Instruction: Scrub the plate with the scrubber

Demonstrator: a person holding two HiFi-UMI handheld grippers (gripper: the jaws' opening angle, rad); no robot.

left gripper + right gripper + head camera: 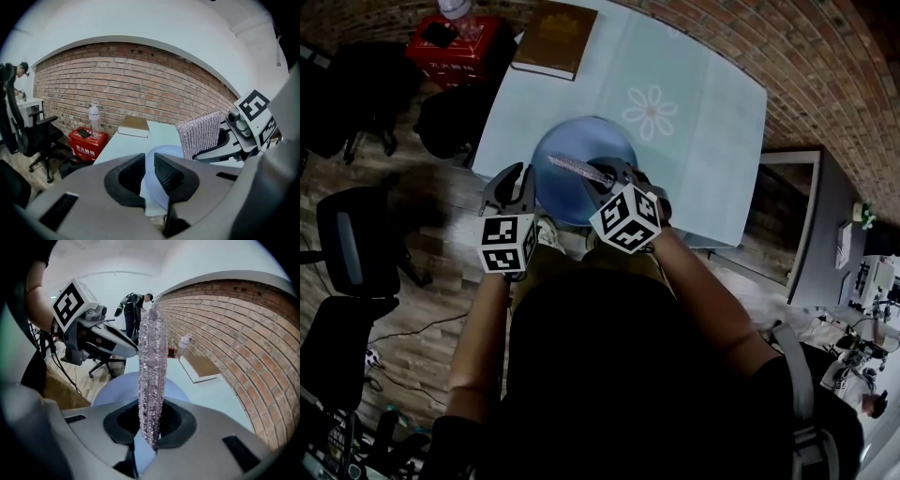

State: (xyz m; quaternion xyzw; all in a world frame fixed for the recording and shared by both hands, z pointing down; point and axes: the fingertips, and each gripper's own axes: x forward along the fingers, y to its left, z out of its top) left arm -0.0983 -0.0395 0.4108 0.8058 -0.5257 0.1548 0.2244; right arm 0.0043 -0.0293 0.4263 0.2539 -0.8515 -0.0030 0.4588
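- Plate point(561, 195) sits at the counter's point(703, 159) near edge.
- Left claw point(150, 169) clenches the plate's left rim.
- Right claw point(150, 427) grasps the sparkly scrubber point(151, 362), which stands upright over the plate.

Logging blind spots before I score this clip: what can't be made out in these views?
- Whether the scrubber touches the plate: in the head view the right tool covers the scrubber's near end; in the right gripper view the tool's body hides its lower end.
- The plate's near rim: head view, behind the right tool.
- Print on the red box: too small to read in both views that show it.
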